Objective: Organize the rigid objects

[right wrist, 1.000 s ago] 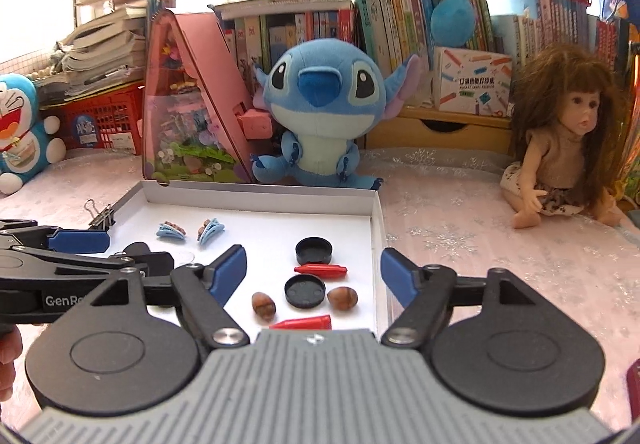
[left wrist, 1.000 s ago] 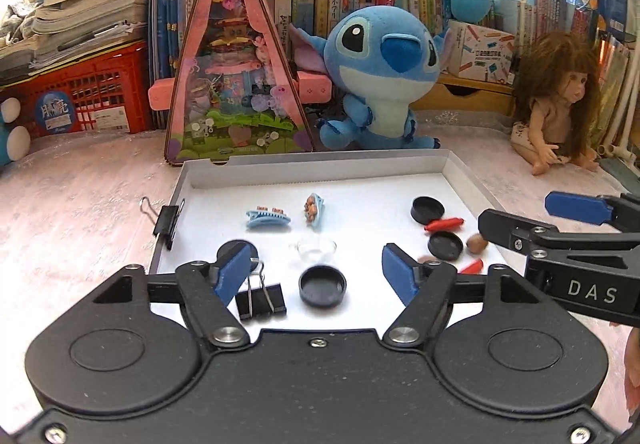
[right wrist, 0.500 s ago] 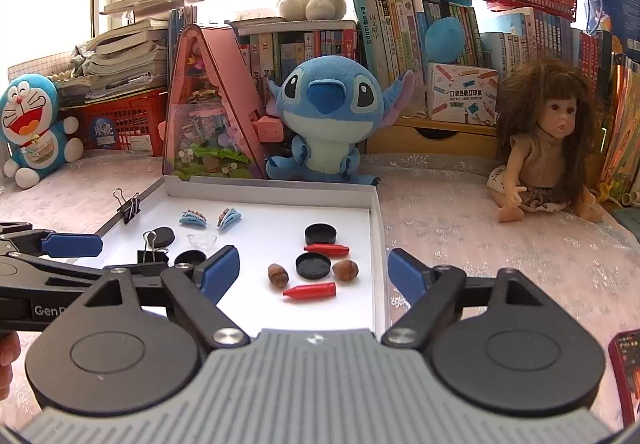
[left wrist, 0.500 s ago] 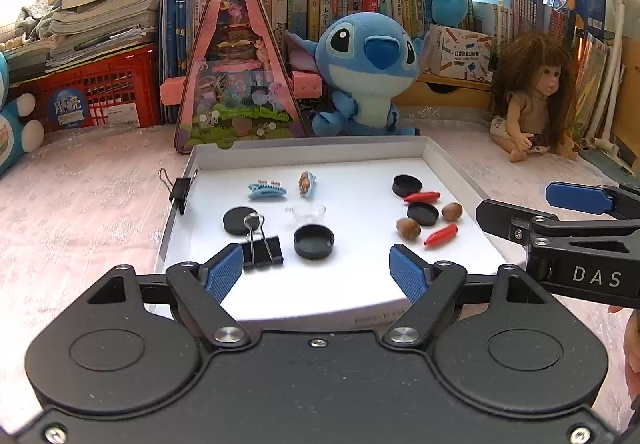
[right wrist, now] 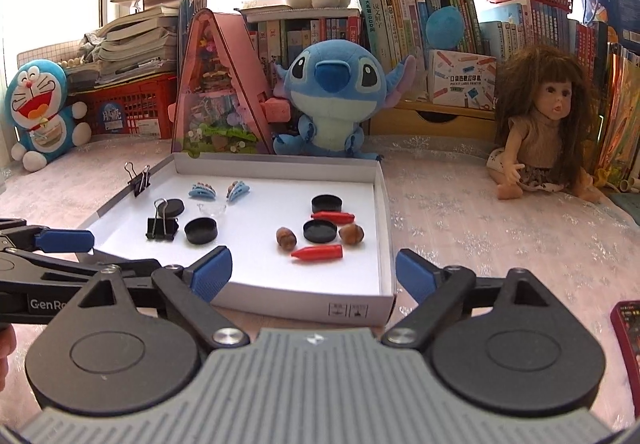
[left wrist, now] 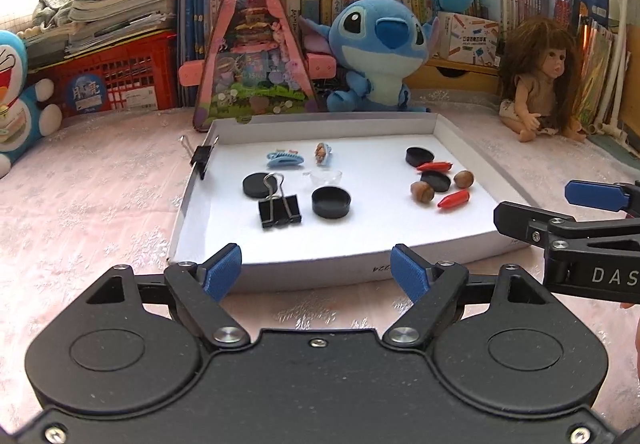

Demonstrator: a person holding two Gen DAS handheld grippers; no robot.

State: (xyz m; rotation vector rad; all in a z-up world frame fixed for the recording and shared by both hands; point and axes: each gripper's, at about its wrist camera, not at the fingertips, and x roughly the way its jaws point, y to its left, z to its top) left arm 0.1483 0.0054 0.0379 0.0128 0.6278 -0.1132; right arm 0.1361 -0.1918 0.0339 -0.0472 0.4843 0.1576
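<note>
A white shallow box [left wrist: 320, 262] [right wrist: 384, 228] lies on the pink cloth. In its left half lie a black binder clip [left wrist: 279, 207] [right wrist: 162, 227], black caps [left wrist: 331, 202] [right wrist: 201, 231], two blue hair clips [left wrist: 283, 160] [right wrist: 202, 191] and a small clear dish [left wrist: 326, 177]. In its right half lie two red cones [left wrist: 453, 198] [right wrist: 318, 253], two acorns [left wrist: 422, 191] [right wrist: 286, 238] and two more black caps [right wrist: 319, 231]. Another binder clip [left wrist: 202, 158] grips the left wall. My left gripper [left wrist: 316, 272] and right gripper [right wrist: 314, 272] are open and empty, in front of the box's near edge.
A Stitch plush [left wrist: 380, 52], a pink triangular toy house [left wrist: 252, 56], a doll [left wrist: 540, 80] and a Doraemon plush [right wrist: 40, 112] stand behind the box before bookshelves and a red crate [left wrist: 116, 84]. A red phone [right wrist: 628, 336] lies at the right.
Both grippers have drawn back from over the box to in front of its near edge. They stay open. The objects in the box have not moved.
</note>
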